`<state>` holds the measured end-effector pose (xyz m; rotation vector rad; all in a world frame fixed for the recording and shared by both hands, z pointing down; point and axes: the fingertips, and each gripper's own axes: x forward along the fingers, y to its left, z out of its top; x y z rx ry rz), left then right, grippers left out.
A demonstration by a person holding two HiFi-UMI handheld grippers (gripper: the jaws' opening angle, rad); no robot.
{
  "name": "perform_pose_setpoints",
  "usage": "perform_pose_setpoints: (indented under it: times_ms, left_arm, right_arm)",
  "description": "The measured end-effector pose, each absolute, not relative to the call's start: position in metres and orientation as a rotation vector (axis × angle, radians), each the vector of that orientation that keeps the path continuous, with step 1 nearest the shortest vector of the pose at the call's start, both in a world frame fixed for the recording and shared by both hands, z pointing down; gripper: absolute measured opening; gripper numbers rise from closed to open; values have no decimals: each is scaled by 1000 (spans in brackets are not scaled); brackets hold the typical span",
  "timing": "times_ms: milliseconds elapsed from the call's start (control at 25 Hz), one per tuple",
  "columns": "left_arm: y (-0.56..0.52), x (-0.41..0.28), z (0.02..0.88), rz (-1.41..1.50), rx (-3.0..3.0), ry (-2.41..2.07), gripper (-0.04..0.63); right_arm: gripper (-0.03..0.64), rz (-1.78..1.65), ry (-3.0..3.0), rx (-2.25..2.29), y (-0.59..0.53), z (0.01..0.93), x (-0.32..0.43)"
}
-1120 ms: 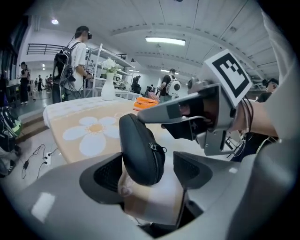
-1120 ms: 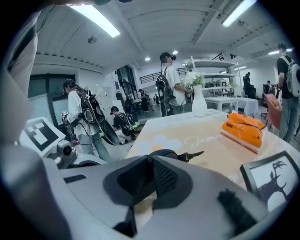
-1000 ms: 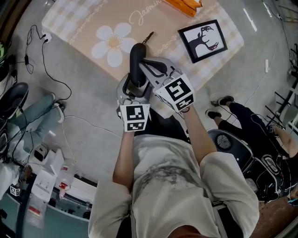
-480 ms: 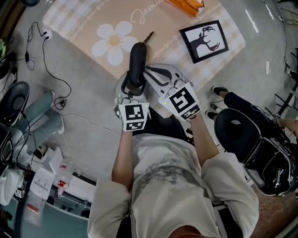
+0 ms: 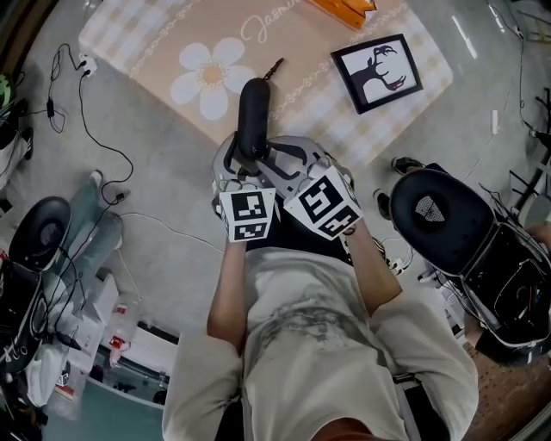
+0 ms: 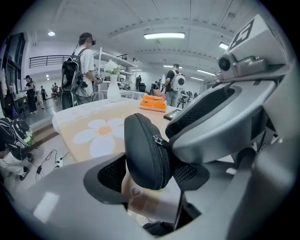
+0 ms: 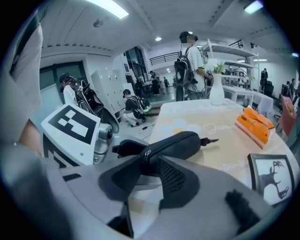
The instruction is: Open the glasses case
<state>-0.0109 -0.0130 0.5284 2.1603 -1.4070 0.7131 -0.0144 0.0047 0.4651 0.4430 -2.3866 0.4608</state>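
Note:
A black zipped glasses case (image 5: 252,112) sticks out over the near edge of the peach tablecloth. My left gripper (image 5: 244,164) is shut on its near end, and the case (image 6: 145,150) sits upright between the two black pads (image 6: 110,176). My right gripper (image 5: 275,159) comes in from the right. Its jaws (image 7: 150,158) stand closed on the silver zipper pull (image 7: 147,153) at the seam of the case (image 7: 176,143). The zip looks closed along the length I can see. In the left gripper view the zipper pull (image 6: 157,139) lies right at the right gripper's jaw tip.
The table carries a daisy-print cloth (image 5: 207,77), a framed deer picture (image 5: 377,75) and an orange object (image 5: 344,10). A black chair (image 5: 439,211) stands at my right, with cables (image 5: 86,129) on the floor at my left. A white vase (image 7: 216,91) and people are farther back.
My right gripper drew a little to the right half a second ago and has come back left onto the case's seam. The left gripper and the case have barely moved.

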Motion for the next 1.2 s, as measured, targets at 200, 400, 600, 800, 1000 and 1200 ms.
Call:
perform_pose_setpoints:
  times_ms: [200,400,600,800,1000,1200]
  left_arm:
    - [-15,-14,530,715,2152,-1380,302]
    - [-9,-14,531,711,2157,-1376,302]
    - [-4,-15,529,703,2175,-1373,300]
    - [-3,-17,527,713,2206,-1371,298]
    - [-1,-18,527,712,2217,-1363,295]
    - [0,-17,526,704,2226,-1354,295]
  right_arm:
    - [41,497,-2358,436,4,469,-21]
    - [35,409,-2321,405,8,468,-22]
    - [31,401,-2319,408,11,463,-22]
    - [25,410,-2318,420,11,461,-22]
    - [20,450,-2321,429,12,459,-23]
    - [17,528,-2343,438,10,455,-21]
